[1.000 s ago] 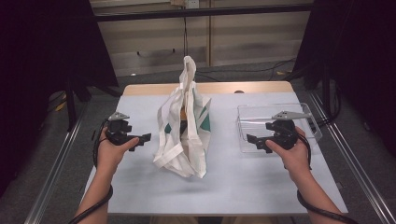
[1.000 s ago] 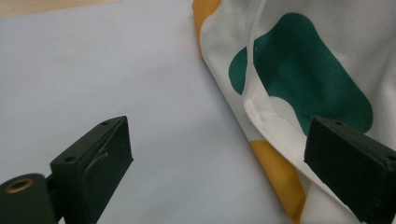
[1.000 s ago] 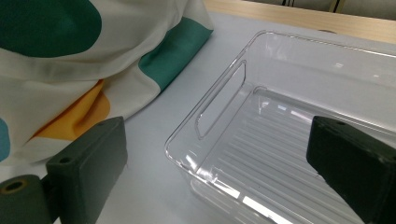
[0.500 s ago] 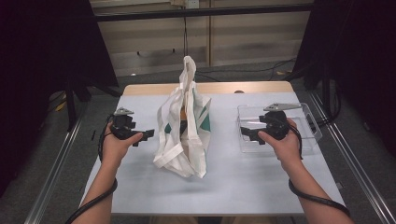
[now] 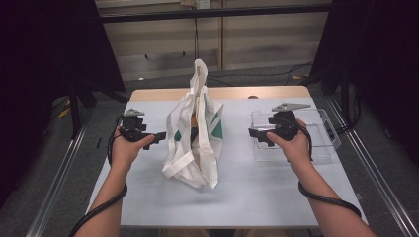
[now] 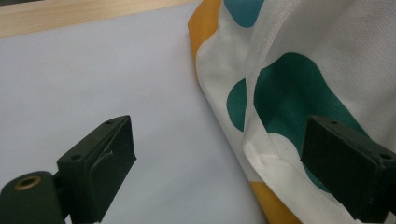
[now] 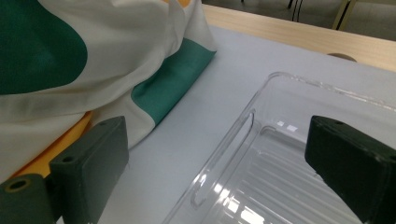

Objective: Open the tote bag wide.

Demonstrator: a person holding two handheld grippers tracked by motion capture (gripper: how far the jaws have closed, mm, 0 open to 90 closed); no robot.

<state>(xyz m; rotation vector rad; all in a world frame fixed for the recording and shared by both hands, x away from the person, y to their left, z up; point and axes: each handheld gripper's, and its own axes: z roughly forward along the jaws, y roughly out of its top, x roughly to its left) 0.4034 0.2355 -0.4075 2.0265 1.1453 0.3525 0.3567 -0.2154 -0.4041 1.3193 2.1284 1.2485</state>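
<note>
Left gripper (image 5: 159, 138) is the one that matters, and it's wide open with nothing in it, sitting just beside the left flank of the tote bag (image 5: 195, 138). Going big to small: the surface (image 5: 276, 197) is covered in a pale sheet, and the bag stands roughly in its middle, slumped but with its handles poking up, so its long axis runs away from the person toward the far edge. It's white cloth with teal and orange blobs. Over to the right there's a clear plastic tray (image 5: 321, 148), and the right gripper (image 5: 254, 134) hangs over the tray's near-left corner, also gaping open and holding nothing. In the left gripper view the bag's hemmed edge (image 6: 275, 163) sits right by the right-hand jaw, with bare sheet between the jaws, so the fabric is at the mouth but not in it yet. In the right gripper view the bag (image 7: 93, 70) is off to the left and the tray (image 7: 261, 154) takes up the gap, with the bag near but clearly apart from that side. My guess is the left hand is closer to a pinch: a small push toward the bag's side would get the hem between the jaws, while the right has more ground to cover.
</note>
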